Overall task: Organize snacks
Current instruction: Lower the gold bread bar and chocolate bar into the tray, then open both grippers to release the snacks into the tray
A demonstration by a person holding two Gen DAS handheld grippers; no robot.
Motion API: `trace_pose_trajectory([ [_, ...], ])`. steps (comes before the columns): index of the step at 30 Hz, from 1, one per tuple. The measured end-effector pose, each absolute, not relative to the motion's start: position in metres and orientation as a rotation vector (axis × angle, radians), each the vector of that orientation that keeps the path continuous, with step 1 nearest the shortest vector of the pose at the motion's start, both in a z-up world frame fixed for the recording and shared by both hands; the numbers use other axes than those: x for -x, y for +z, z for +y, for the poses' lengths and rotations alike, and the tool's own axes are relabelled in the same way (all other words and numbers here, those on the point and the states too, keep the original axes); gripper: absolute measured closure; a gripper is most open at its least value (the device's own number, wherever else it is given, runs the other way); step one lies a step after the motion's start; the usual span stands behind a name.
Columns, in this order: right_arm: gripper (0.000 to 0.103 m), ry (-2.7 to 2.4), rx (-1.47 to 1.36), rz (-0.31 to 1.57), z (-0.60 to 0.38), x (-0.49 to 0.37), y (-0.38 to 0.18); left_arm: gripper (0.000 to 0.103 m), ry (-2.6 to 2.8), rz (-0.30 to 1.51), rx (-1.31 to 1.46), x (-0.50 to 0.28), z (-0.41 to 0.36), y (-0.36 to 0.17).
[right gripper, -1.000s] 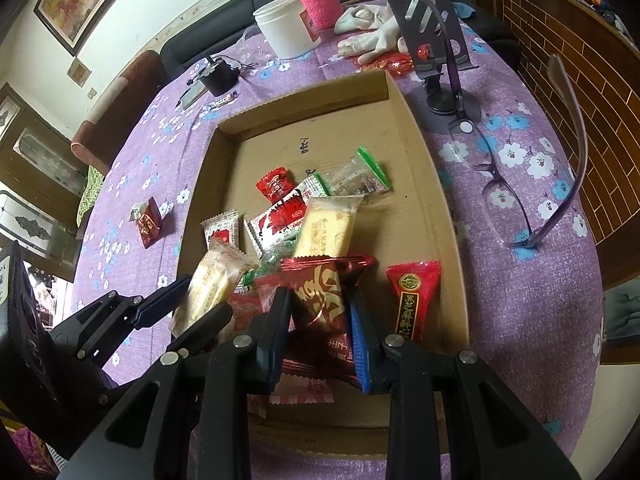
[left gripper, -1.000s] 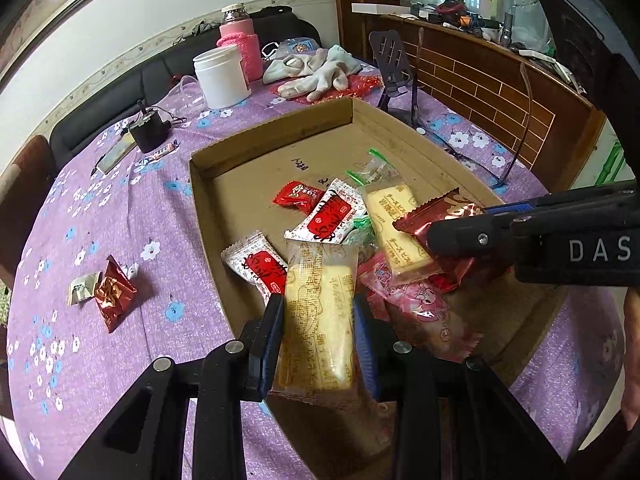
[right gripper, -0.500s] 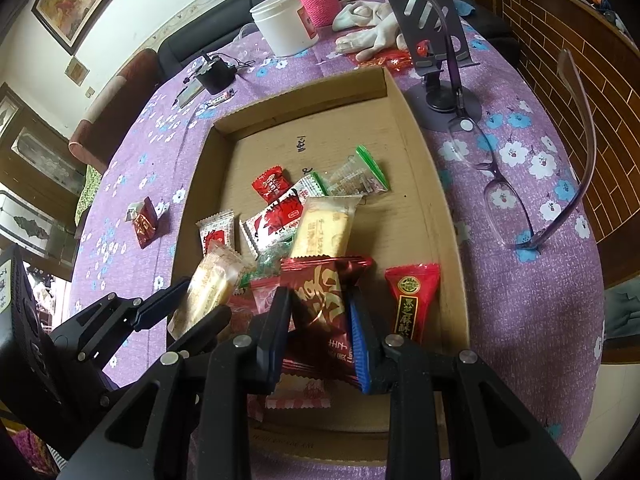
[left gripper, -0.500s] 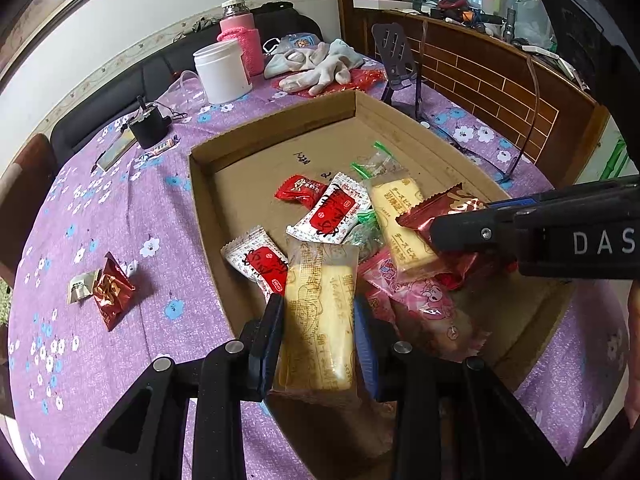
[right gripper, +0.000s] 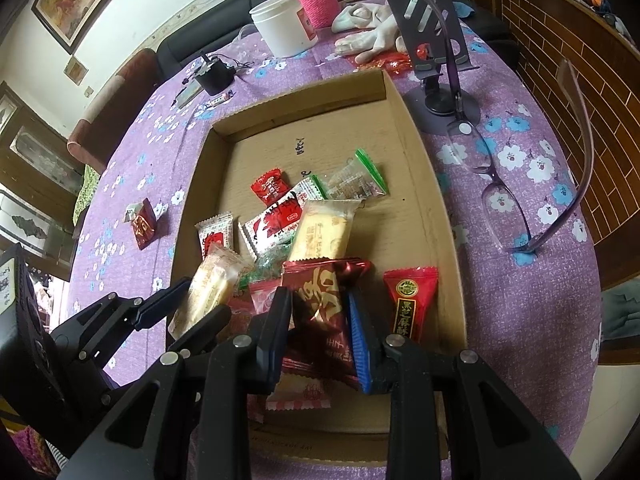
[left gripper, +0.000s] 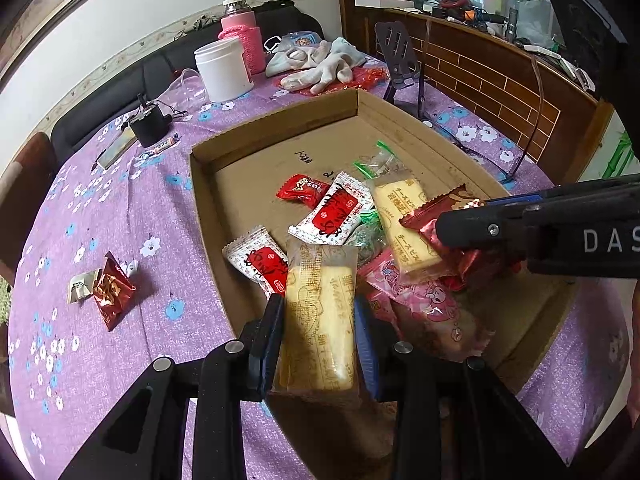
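Note:
A shallow cardboard box on the purple table holds several snack packets. My left gripper is shut on a yellow biscuit packet, held over the box's near left part; it also shows in the right wrist view. My right gripper is shut on a dark red foil packet, held over the box's near end; it also shows in the left wrist view. A red foil packet lies on the table left of the box.
A white tub, a pink-sleeved bottle, gloves and a phone stand are behind the box. Glasses lie to its right. A black device sits at the far left.
Both grippers keep their packets and hold nearly still; the view has shifted only slightly.

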State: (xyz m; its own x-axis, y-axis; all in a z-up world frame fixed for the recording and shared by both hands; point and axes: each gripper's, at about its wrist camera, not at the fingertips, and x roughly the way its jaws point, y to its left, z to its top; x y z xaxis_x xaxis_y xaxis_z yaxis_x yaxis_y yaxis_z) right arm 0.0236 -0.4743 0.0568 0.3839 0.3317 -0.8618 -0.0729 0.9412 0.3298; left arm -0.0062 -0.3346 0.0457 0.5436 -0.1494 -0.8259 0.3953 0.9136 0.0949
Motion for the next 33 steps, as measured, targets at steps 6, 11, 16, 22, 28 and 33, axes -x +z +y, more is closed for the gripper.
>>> trace_pose_trajectory([
  [6, 0.075, 0.265, -0.226, 1.126, -0.473, -0.019, 0.065, 0.066, -0.321, 0.941, -0.277, 0.008, -0.334, 0.05],
  [11, 0.075, 0.263, -0.216, 1.096, -0.474, -0.014, 0.073, 0.055, -0.295, 0.927, -0.251, 0.01, -0.326, 0.059],
  [16, 0.075, 0.27, -0.245, 1.072, -0.479, -0.011, 0.079, 0.055, -0.264, 0.909, -0.233, 0.016, -0.315, 0.069],
  [22, 0.074, 0.308, -0.243, 1.05, -0.472, -0.006, 0.089, 0.055, -0.203, 0.893, -0.191, 0.027, -0.292, 0.086],
  [28, 0.07, 0.375, -0.193, 1.055, -0.444, 0.0, 0.094, 0.054, -0.167, 0.875, -0.148, 0.038, -0.251, 0.099],
  [33, 0.069, 0.36, -0.202, 1.024, -0.422, 0.008, 0.106, 0.054, -0.195, 0.867, -0.141, 0.03, -0.198, 0.106],
])
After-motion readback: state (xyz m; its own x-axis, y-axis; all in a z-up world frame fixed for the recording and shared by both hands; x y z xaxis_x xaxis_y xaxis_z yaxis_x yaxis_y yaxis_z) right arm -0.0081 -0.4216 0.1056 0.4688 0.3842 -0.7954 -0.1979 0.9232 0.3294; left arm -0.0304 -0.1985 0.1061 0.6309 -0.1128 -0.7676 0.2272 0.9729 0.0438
